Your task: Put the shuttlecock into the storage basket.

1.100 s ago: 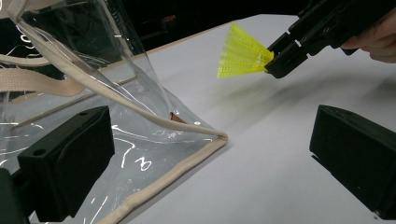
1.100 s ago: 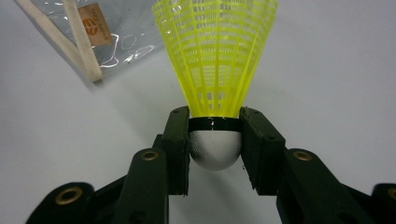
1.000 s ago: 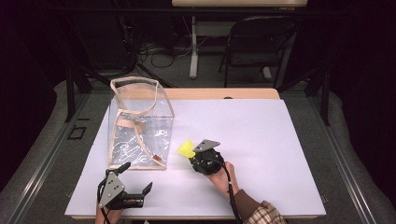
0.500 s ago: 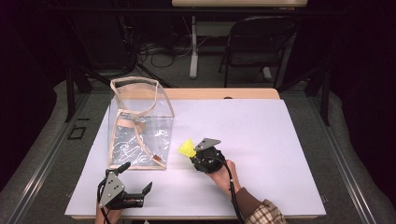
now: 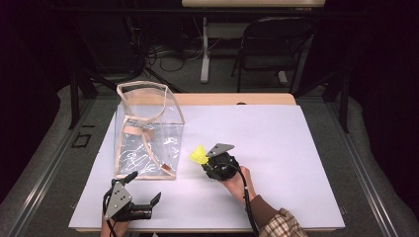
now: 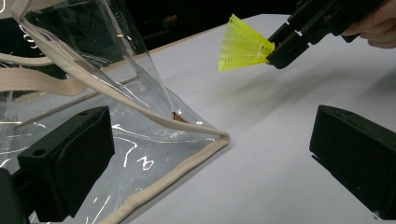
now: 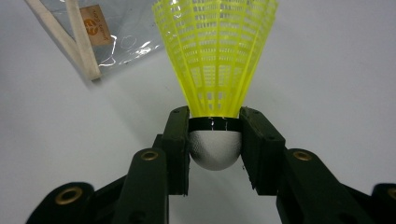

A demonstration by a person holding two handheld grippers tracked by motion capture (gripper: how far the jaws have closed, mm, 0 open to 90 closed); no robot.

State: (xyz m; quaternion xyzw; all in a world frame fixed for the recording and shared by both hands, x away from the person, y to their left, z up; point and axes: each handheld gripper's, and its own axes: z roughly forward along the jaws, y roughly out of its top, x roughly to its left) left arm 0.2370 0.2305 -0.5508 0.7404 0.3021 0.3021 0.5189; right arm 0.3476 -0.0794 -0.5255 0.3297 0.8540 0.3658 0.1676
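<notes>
A yellow plastic shuttlecock (image 7: 215, 56) with a white rounded cork sits clamped between the jaws of my right gripper (image 7: 215, 142), skirt pointing away from the gripper. In the high view the shuttlecock (image 5: 198, 155) hangs just above the table, right of the clear bag (image 5: 148, 133). The bag stands upright with cream straps and an open top. My left gripper (image 5: 146, 190) rests low at the front left of the table, jaws wide apart with nothing between them. In the left gripper view the bag's bottom corner (image 6: 205, 135) lies ahead of the jaws, and the shuttlecock (image 6: 243, 44) shows beyond it.
The white table top (image 5: 276, 143) stretches to the right and back of the bag. A wooden strip (image 5: 232, 98) runs along the far edge. Behind the table stand a dark chair (image 5: 276, 49) and a table leg (image 5: 205, 49) on the floor.
</notes>
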